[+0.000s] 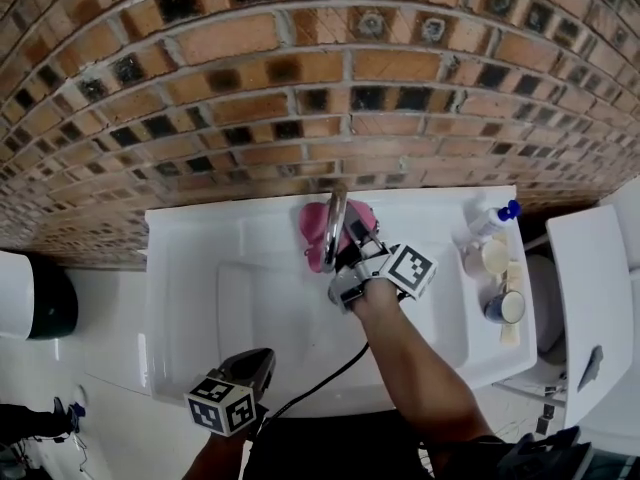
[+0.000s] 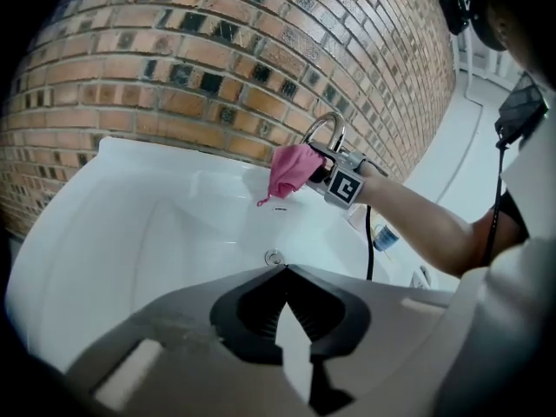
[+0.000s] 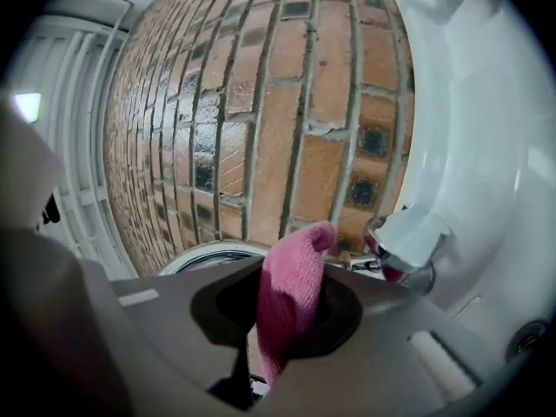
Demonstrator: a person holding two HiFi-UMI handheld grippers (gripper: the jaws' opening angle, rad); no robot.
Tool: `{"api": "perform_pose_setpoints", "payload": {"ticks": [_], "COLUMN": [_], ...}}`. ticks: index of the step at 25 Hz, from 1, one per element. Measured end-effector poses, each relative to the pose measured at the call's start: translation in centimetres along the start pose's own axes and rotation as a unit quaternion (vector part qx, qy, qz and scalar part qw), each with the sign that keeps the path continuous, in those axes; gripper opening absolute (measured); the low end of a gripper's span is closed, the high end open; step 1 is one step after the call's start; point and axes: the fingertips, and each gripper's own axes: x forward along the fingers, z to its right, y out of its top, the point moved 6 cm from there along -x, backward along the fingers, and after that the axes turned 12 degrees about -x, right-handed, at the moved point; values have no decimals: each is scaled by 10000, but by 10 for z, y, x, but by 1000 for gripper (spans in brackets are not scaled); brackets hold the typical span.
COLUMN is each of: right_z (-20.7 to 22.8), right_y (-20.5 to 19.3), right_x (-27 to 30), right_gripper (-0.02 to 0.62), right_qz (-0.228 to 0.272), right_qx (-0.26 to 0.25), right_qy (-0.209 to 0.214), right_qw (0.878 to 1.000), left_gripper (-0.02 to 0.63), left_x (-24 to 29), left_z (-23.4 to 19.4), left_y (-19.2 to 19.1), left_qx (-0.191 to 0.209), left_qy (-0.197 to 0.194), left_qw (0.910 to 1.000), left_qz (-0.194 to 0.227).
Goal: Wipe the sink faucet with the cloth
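A chrome faucet [image 1: 335,223] rises at the back of the white sink [image 1: 200,233]. A pink cloth [image 1: 316,230] is pressed against the faucet's left side, and my right gripper [image 1: 358,258] is shut on it. In the right gripper view the cloth [image 3: 291,307] bulges out between the jaws, with the faucet head [image 3: 408,240] just to its right. My left gripper [image 1: 250,373] hangs at the sink's front edge, shut and holding nothing. From the left gripper view [image 2: 283,268] I see the basin [image 2: 130,224], the drain [image 2: 274,257], the cloth [image 2: 291,170] and the faucet [image 2: 323,131].
A brick wall [image 1: 300,78] stands right behind the sink. On the sink's right rim are a blue-capped bottle [image 1: 492,220] and two cups [image 1: 493,258]. A black cable [image 1: 320,378] trails over the front edge. A white fixture [image 1: 590,298] stands at the right, a dark bin [image 1: 35,293] at the left.
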Motion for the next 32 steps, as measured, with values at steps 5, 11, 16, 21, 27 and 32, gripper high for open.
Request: {"api": "perform_pose_setpoints", "payload": {"ticks": [5,11,16,21,27,32], "right_z": [-30,-40,-49,-56,-58,-55], "right_y": [14,15,18,14,1,-6], "right_x": [1,-4,-10,-16,-28,-37], "right_gripper": [48,48,46,46,46,46], "right_qz": [264,341,159,-165,-480,-676], "right_qx": [159,808,657,565,515,648], "right_qy": [683,1302,1591,2189,2733,2983], "right_qw": [9972,9876,9849,9740,9593,9499], "left_gripper": [5,5,5,5,5,5], "left_x": [-6,-14,-16,-18,-18,-13], "left_z": [7,17,26,32,34,38], "left_y": [-3,-7,-5,-6,-11,-18], "left_qx": [31,90,209,251,193,90], "left_qy": [34,47,0,-52,-16,22], "left_qw": [10000,9998,9995,9993,9994,9995], "left_qz": [85,155,235,261,288,300]}}
